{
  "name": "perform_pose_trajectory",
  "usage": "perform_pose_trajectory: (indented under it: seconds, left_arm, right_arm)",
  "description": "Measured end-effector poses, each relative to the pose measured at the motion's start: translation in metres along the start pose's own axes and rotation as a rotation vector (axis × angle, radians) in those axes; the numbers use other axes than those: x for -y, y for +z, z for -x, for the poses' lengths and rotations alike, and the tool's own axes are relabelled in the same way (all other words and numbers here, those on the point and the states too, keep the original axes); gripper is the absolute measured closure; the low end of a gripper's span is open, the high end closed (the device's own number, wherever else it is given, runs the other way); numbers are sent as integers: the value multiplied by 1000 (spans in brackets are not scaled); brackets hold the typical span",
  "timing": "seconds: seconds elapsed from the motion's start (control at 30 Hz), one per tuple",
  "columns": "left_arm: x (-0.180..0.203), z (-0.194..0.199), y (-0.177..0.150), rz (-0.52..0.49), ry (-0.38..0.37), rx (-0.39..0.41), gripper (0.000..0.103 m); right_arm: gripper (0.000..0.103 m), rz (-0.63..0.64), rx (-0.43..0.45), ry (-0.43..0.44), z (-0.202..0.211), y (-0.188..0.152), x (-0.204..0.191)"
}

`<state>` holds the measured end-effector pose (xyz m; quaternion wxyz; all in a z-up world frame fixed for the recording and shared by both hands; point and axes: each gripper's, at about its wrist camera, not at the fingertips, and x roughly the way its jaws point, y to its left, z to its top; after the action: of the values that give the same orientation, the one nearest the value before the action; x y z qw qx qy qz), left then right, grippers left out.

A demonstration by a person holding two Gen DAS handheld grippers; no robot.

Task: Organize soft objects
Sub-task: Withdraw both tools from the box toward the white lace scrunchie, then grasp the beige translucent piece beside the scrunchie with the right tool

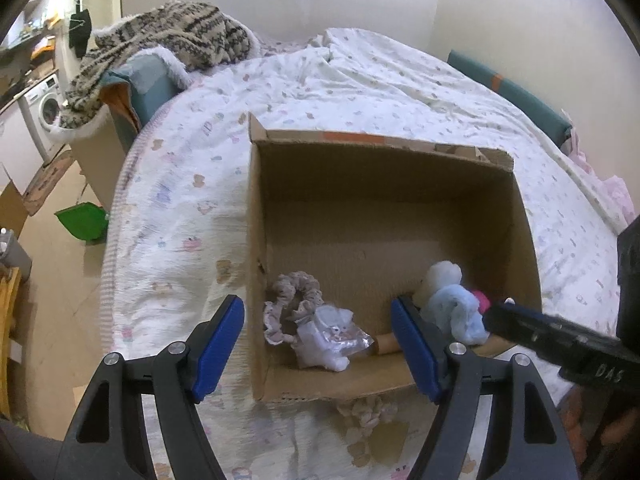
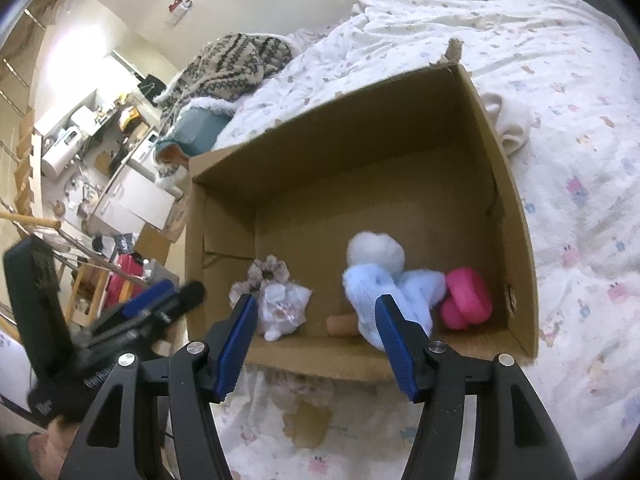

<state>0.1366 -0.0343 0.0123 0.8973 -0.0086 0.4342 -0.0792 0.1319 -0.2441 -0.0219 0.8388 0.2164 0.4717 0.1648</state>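
While angled down over the cardboard box, both grippers' fingers apart, empty.

a bed with a white printed quilt fills most of the view. at its far left corner a knitted patterned blanket with a fluffy white edge lies heaped over a teal cushion. another teal cushion lies along the bed's right side. on the floor left of the bed is a green dustpan; beyond it, farther left, stands a washing machine. dark clothing hangs on a hanger behind the blanket. a cluttered counter lies left of the bed in the right wrist view.
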Motion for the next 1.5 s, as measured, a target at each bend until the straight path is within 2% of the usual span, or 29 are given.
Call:
perform_pose_trajectory:
  seconds: [0.4, 0.5, 0.57, 0.93, 1.03, 1.13, 1.33, 1.5]
  left_arm:
    - [-18, 26, -25, 47, 30, -31, 30]
    - [-20, 27, -36, 28, 101, -50, 30]
    - [-22, 28, -41, 23, 112, -66, 30]
    - [-52, 33, -59, 202, 72, -125, 30]
    - [-55, 36, -59, 215, 83, -116, 30]
    - [-57, 32, -60, 235, 79, -137, 30]
    - [-58, 27, -58, 259, 64, -156, 30]
    - [-63, 25, -58, 284, 62, -171, 30]
  right_arm:
    - [39, -2, -27, -82, 11, -26, -8]
    - [39, -26, -52, -100, 9, -36, -6]
    - [39, -40, -54, -99, 11, -41, -5]
    - [39, -35, -69, -131, 14, -54, -8]
    - [39, -26, -123, -170, 3, -61, -8]
    - [39, -45, -189, -171, -11, -68, -5]
    - [39, -78, -293, -106, -38, -81, -13]
    - [39, -52, -377, -167, -67, -92, -24]
